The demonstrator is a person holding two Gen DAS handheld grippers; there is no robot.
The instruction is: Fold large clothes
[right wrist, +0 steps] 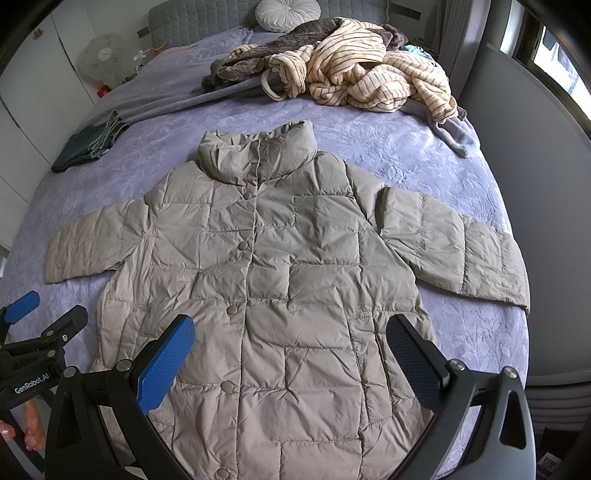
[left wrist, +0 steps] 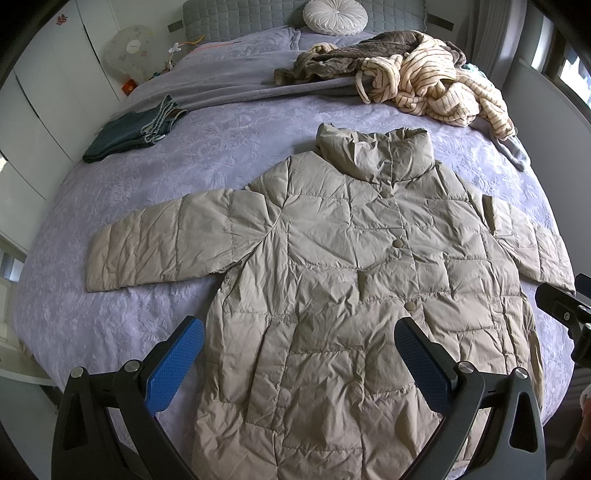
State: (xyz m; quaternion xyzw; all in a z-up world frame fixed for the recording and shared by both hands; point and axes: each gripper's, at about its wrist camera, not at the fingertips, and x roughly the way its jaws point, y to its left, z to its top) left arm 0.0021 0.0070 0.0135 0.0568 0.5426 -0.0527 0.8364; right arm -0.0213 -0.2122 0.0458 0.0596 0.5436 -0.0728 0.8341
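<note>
A beige quilted puffer jacket [left wrist: 332, 266] lies flat, front up and snapped shut, on the lavender bedspread [left wrist: 229, 133], collar far, both sleeves spread sideways. It also shows in the right wrist view [right wrist: 280, 273]. My left gripper [left wrist: 299, 332] is open and empty, held above the jacket's lower left part. My right gripper [right wrist: 290, 330] is open and empty above the lower right part. Part of the right gripper shows at the left view's right edge [left wrist: 565, 306]; the left gripper shows at the right view's left edge [right wrist: 33, 332].
A heap of striped cream and brown fleece clothes [left wrist: 413, 77] lies at the far right of the bed. Folded dark jeans [left wrist: 136, 129] lie at the far left. A round white cushion [left wrist: 334, 16] rests at the headboard. White wardrobe doors [left wrist: 55, 85] stand on the left.
</note>
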